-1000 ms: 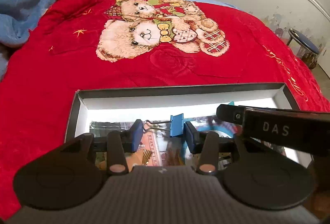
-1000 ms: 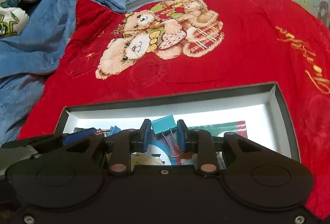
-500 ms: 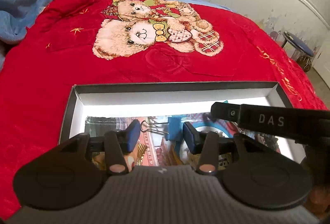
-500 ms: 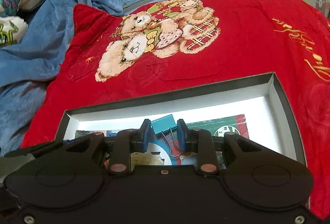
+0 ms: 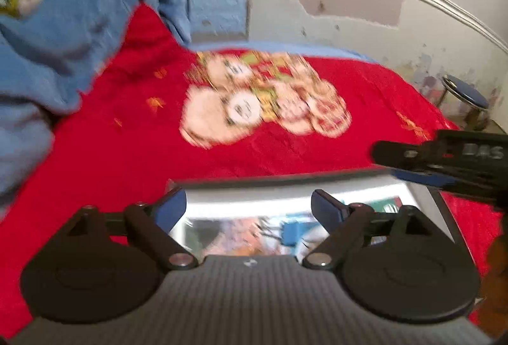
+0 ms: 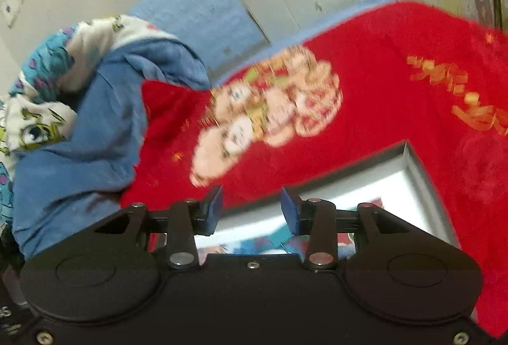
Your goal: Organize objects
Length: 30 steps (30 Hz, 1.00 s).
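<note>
A shallow box with a dark rim [image 5: 285, 178] and white inside lies on the red blanket; it also shows in the right wrist view [image 6: 409, 154]. A blue binder clip [image 5: 290, 232] lies in it among printed cards. My left gripper [image 5: 249, 208] is open and empty above the box's left part. My right gripper [image 6: 250, 210] is open and empty above the box's near left edge; it shows at the right in the left wrist view [image 5: 444, 154]. Both views are blurred by motion.
The red blanket with a teddy-bear print [image 5: 263, 100] covers the bed. A blue quilt [image 5: 63, 37] is heaped at the left. A stool [image 5: 466, 100] stands by the wall at the right.
Both grippers have opened, let go of their binder clips into the box, and lifted up and back. The views have tilted upward.
</note>
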Available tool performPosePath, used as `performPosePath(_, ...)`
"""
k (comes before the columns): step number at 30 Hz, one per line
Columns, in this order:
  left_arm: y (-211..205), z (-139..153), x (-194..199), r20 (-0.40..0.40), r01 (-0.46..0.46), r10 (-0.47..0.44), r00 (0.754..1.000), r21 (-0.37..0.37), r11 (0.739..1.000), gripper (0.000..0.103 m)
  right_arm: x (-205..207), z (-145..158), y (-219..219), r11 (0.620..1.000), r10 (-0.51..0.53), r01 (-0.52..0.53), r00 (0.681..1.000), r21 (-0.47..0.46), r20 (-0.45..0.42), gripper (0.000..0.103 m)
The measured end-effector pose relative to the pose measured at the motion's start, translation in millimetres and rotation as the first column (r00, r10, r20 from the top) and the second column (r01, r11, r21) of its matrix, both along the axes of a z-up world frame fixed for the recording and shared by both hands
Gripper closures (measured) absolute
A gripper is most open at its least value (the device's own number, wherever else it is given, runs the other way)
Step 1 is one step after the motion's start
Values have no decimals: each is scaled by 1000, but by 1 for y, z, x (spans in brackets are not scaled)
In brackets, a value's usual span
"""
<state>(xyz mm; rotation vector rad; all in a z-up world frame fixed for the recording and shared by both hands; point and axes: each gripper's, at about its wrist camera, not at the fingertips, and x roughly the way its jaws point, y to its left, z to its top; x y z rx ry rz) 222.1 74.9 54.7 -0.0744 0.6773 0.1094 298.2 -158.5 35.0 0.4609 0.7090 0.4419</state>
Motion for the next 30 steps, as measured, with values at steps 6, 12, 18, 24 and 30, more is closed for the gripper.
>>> performPosePath(6, -2, 49, -50, 148, -15, 7, 989, 54, 998, 0, -49, 62, -8, 997, 33, -24, 991, -75, 126, 57)
performPosePath(12, -4, 57, -141, 230, -71, 53, 972, 73, 995, 0, -162, 83, -14, 968, 4, 62, 965, -242, 262, 49)
performPosePath(18, -5, 45, -232, 269, -152, 141, 953, 23, 988, 0, -253, 41, -41, 944, -89, 138, 981, -299, 170, 47)
performPosePath(24, -17, 20, -239, 221, -77, 72, 973, 16, 997, 0, -285, 24, -55, 960, -87, 126, 983, -249, 162, 17)
performPosePath(30, -23, -12, -232, 152, -26, 40, 988, -88, 996, 0, -273, 12, -54, 969, -57, 87, 990, -233, 132, 0)
